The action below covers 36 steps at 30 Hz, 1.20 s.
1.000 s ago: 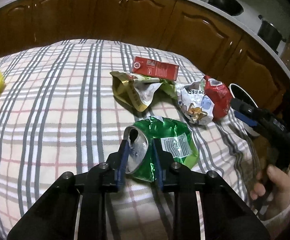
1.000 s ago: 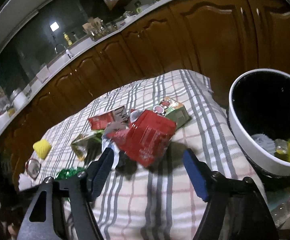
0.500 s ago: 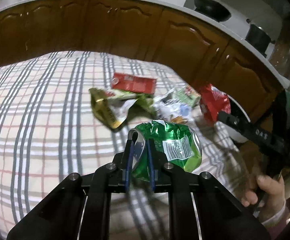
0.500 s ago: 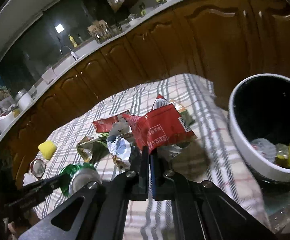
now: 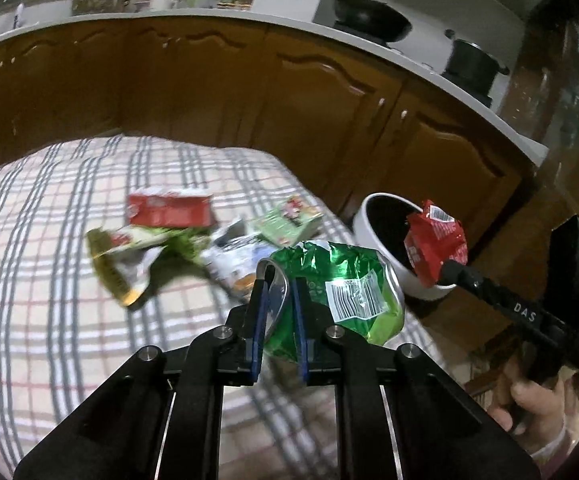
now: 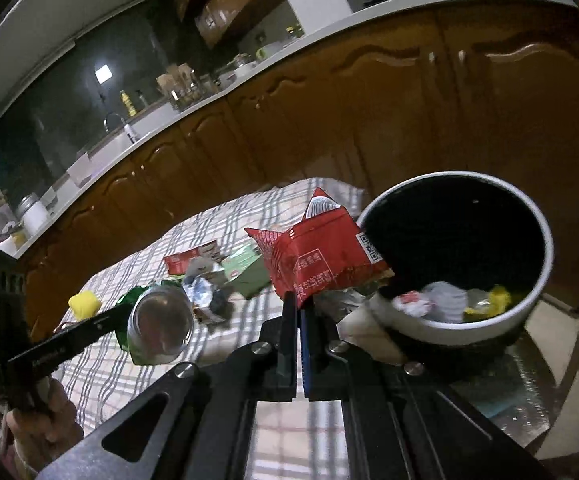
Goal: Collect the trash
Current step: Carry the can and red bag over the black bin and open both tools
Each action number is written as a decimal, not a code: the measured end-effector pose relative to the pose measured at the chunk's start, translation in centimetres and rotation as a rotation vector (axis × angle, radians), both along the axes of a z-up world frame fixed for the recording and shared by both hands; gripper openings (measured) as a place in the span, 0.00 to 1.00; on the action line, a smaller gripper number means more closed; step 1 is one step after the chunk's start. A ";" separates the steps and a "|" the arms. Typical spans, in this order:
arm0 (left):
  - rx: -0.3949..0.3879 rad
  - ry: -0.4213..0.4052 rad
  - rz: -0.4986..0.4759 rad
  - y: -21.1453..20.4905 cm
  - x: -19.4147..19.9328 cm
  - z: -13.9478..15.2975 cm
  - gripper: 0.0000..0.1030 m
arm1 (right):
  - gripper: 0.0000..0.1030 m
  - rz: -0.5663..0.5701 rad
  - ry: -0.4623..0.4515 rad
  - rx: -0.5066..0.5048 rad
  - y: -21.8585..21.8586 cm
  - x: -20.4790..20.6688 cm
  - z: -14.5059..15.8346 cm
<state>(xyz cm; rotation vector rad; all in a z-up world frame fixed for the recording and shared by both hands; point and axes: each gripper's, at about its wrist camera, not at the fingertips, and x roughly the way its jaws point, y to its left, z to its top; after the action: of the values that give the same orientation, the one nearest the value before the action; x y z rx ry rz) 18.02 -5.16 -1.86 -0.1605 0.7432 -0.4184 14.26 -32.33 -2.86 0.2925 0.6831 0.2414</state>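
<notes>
Left gripper [image 5: 276, 286] pinched crushed green can [image 5: 341, 280], lifted above plaid cloth [image 5: 49, 280]. Right gripper [image 6: 298, 304] clamped red wrapper [image 6: 321, 258] at bin [image 6: 489, 326] rim, nine o'clock side.

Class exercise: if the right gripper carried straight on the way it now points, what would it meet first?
Probably the near rim of the white bin: the right gripper, shut on the red wrapper, aims just left of it. Depth is unclear; it might pass over the checked tablecloth.

left gripper [image 5: 276, 288]: black frame, blue finger pads, four silver screws
right gripper [image 6: 296, 304]: black frame, blue pads, silver screws, white letters "DAS" on the side
hands [image 5: 537, 408]: bare skin, pink cuff
</notes>
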 end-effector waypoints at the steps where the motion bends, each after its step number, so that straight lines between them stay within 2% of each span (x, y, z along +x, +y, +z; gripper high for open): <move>1: 0.000 -0.004 -0.007 -0.5 0.2 0.2 0.10 | 0.01 -0.006 -0.002 -0.001 -0.4 -0.1 0.1; 17: 0.021 -0.043 -0.121 -9.2 3.2 1.8 0.08 | 0.01 -0.116 -0.007 -0.011 -6.1 -0.6 0.6; 28: 0.055 -0.030 -0.160 -14.2 6.2 1.4 0.08 | 0.01 -0.126 0.010 -0.035 -8.4 0.9 0.5; 36: 0.103 -0.021 -0.173 -17.2 8.6 0.6 0.08 | 0.01 -0.107 0.059 -0.052 -9.4 3.2 -0.8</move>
<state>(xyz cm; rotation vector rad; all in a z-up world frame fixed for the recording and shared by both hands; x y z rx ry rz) 26.66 -22.35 -1.24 0.0051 0.7585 -0.5438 17.42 -41.76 -3.62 0.2867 0.7289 0.1132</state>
